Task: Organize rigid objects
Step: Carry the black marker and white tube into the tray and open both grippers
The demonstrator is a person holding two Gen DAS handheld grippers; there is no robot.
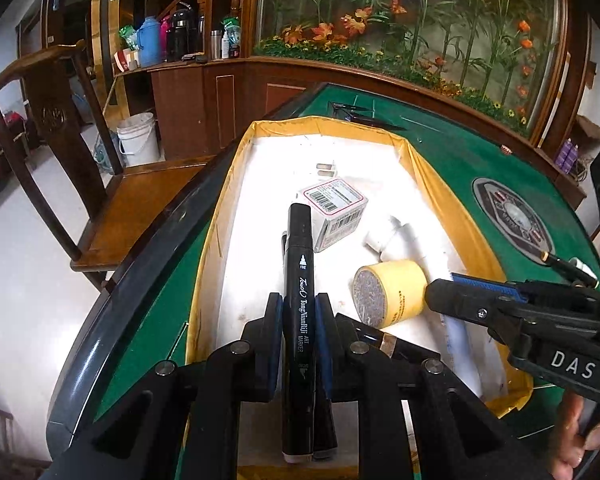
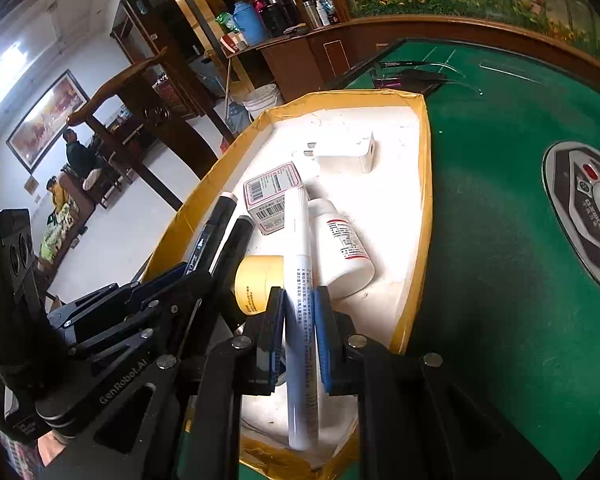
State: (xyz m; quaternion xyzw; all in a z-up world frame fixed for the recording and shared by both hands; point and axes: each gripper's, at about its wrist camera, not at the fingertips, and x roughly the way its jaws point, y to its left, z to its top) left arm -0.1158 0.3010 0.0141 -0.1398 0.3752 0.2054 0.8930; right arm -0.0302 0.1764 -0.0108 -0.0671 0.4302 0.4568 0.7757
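Black marker [image 1: 298,308] sits clamped lengthwise between the left gripper [image 1: 298,312] pads, over the white tray [image 1: 260,184] with its yellow taped rim; bare floor shows at the tray's far end. White marker [image 2: 302,312] is pinched in the right gripper [image 2: 300,308], above the tape roll [image 2: 256,280] and white bottle [image 2: 346,248]. Only the right view shows the white charger [image 2: 348,152] in full.
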